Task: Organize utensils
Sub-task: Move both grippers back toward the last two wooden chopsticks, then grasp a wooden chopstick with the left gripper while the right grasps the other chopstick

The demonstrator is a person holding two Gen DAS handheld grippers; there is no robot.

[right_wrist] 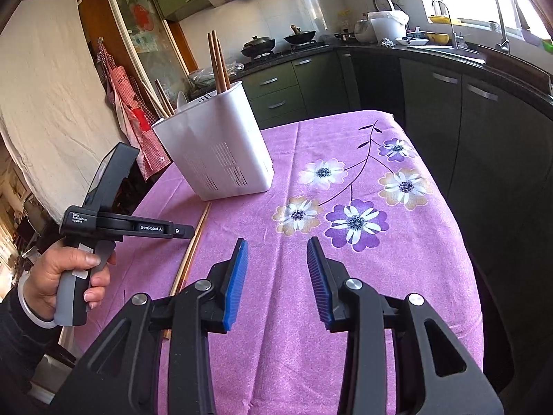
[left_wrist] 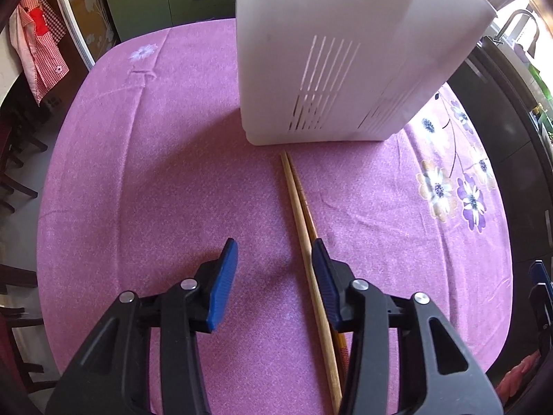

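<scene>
Two wooden chopsticks (left_wrist: 300, 207) lie side by side on the purple tablecloth (left_wrist: 155, 180), their tips reaching the foot of a white slotted utensil holder (left_wrist: 345, 52). My left gripper (left_wrist: 274, 245) points down at them with its jaws apart. The chopsticks run between the blue pads, close against the right finger (left_wrist: 325, 276), and the left pad is clear of them. In the right wrist view the holder (right_wrist: 214, 152) has several chopsticks (right_wrist: 217, 65) standing in it. My right gripper (right_wrist: 277, 242) hovers open over bare cloth to the right of the lying chopsticks (right_wrist: 195, 245). A hand (right_wrist: 65, 276) holds the left gripper's handle.
The flower-printed part of the cloth (right_wrist: 352, 221) lies to the right of the holder. Dark kitchen cabinets (right_wrist: 484, 121), a sink tap (right_wrist: 501, 10) and a stove with pans (right_wrist: 276, 45) ring the table's far and right sides. A red checked apron (right_wrist: 131, 110) hangs at the left.
</scene>
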